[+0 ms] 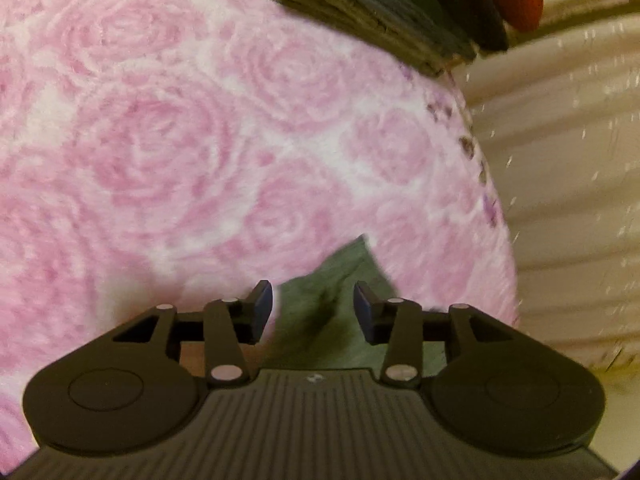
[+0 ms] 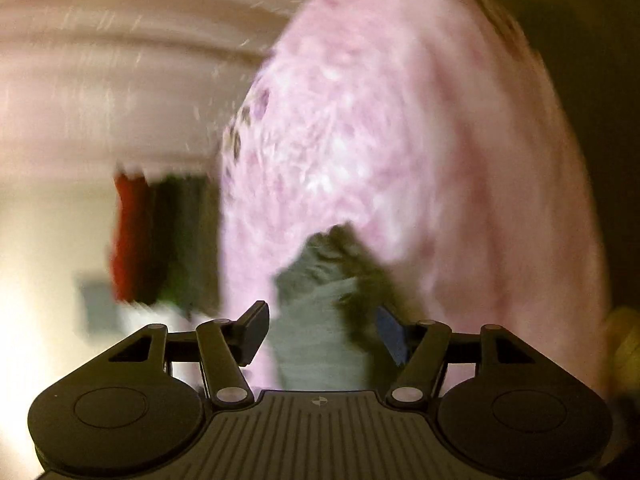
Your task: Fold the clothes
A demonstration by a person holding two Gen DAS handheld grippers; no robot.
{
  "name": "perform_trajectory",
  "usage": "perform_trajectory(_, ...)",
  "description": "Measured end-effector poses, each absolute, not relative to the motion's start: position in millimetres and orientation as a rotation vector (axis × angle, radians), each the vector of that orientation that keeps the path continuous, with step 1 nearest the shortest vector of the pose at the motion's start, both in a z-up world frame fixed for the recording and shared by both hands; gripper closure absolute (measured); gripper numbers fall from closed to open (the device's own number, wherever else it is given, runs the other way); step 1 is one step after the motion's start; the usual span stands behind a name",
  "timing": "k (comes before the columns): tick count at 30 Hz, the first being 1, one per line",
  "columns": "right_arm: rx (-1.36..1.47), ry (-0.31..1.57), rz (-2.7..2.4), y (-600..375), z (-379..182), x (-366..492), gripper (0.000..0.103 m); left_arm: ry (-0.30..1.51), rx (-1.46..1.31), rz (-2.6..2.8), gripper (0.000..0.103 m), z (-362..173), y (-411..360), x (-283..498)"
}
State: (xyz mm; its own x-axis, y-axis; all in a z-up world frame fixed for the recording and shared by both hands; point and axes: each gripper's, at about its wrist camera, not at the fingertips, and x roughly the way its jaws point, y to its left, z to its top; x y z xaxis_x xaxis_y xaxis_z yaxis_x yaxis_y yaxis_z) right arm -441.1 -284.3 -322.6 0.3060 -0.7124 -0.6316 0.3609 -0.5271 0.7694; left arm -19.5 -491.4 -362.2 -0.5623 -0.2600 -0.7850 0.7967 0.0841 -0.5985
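I am looking at a pink rose blanket (image 1: 168, 152) carrying a stack of folded clothes (image 1: 380, 12) at its far edge, so much looks done. A grey-green garment (image 1: 320, 312) is lying under both tools, still needing work. The left tool (image 1: 313, 312) and right tool (image 2: 324, 332) are angling down, jaws apart, gripping nothing.

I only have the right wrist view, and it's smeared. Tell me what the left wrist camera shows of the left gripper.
Observer: The left gripper has its jaws open.
Operator: Say what's between them.
Observer: A corner of the green garment, lying on the rose blanket; neither pad presses it.
Operator: Describe that coloured blur by the blanket's edge.
Observer: It's a folded stack, olive at one end, red at the other.
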Motion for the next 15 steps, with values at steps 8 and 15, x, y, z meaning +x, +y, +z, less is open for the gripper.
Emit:
perform_trajectory(8,1.462,-0.012,-1.415,-307.9,-328.4,-417.7,0.051,1.371,0.725,-1.785,0.057,-374.6,-502.6,-46.1)
perform_trajectory(15,1.297,0.133,-1.448,-304.3,-306.1,-404.5,0.098,1.297,0.783,-1.92,0.098,-378.7,-498.4,-68.9)
